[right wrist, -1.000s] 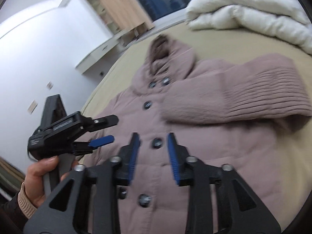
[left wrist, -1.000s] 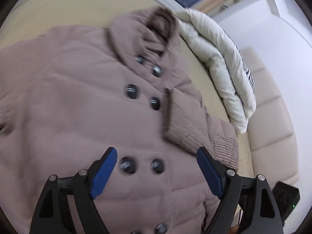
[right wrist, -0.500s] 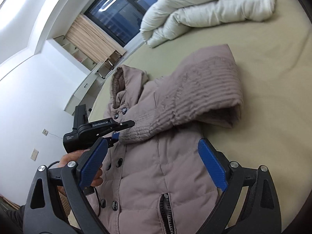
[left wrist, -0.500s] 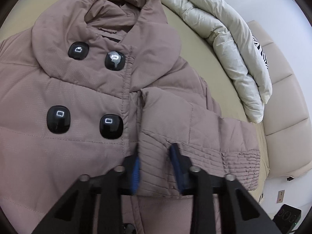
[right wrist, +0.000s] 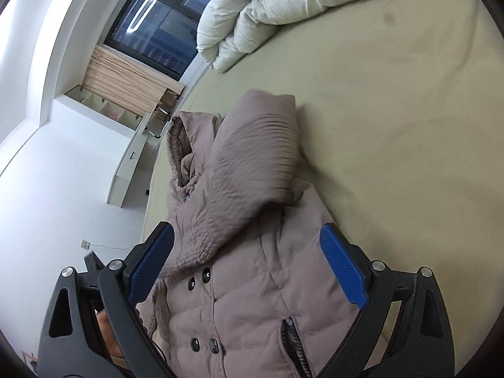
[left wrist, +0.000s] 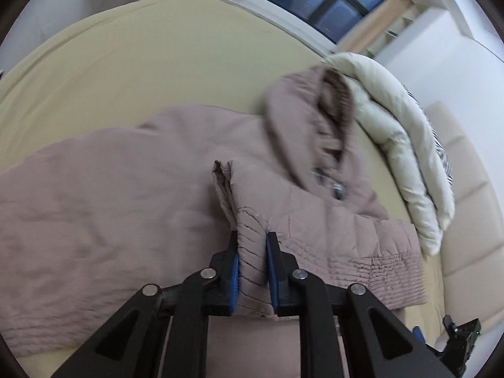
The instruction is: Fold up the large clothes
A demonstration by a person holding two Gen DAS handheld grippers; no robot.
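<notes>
A mauve padded coat (left wrist: 104, 208) with dark buttons and a hood lies on a beige bed (left wrist: 141, 63). My left gripper (left wrist: 252, 252) is shut on the ribbed cuff of the coat's sleeve (left wrist: 330, 239), which is folded across the coat's front. In the right wrist view the same coat (right wrist: 245, 299) lies below my right gripper (right wrist: 249, 267), which is open and empty above the buttoned front. The folded sleeve (right wrist: 249, 176) runs from the shoulder down to the left blue finger (right wrist: 151, 264).
A white duvet (left wrist: 397, 145) is bunched along the bed's far side, also in the right wrist view (right wrist: 283, 9). A padded headboard (left wrist: 466, 208) stands at the right. A dark window (right wrist: 157, 31) and white walls lie beyond the bed.
My left gripper has pulled back and tilted with the sleeve cuff held in it, so the coat's back part and bed show. My right gripper has moved closer over the coat, still open.
</notes>
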